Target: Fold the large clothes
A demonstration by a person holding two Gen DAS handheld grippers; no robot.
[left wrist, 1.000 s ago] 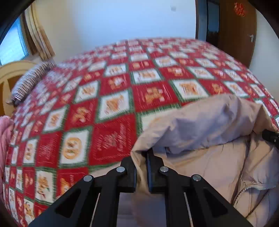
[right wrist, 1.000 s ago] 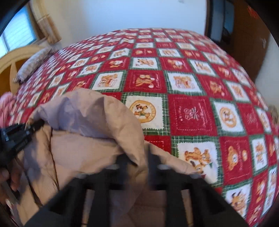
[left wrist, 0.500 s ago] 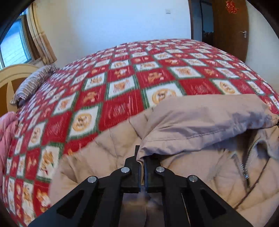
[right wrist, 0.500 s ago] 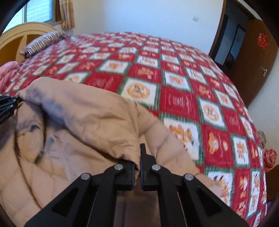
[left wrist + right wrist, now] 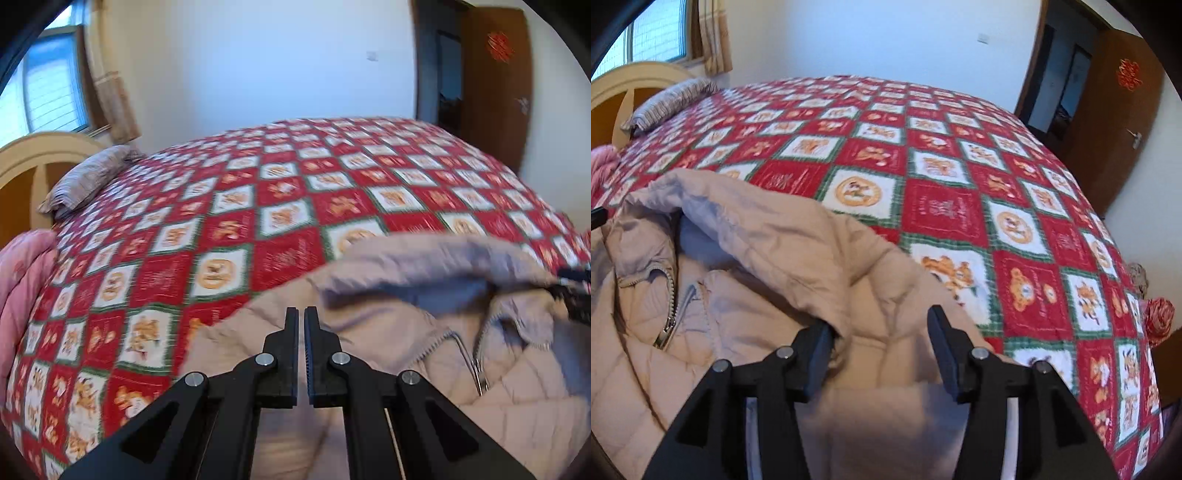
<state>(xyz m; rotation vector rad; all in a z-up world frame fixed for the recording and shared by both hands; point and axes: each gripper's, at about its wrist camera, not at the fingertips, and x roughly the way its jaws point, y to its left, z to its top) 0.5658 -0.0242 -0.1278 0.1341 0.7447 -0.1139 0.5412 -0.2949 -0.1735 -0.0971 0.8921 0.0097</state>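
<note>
A beige quilted puffer jacket lies on the bed at the near edge, front up, zipper partly open, hood bunched at the far side. It also shows in the right wrist view. My left gripper is above the jacket's left shoulder; its jaws stand almost together with a thin gap and nothing between them. My right gripper is open wide over the jacket's right shoulder, and jacket fabric bulges up between the jaws without being pinched. The right gripper's tip shows at the right edge of the left wrist view.
The bed carries a red, white and green patchwork quilt. A striped pillow lies by the cream headboard at far left. A pink blanket is bunched at the left. A brown door stands at right.
Both grippers have let go of the hood edge that they held. The right jaws have opened wide, the left only a crack. The jacket has dropped flat on the bed.
</note>
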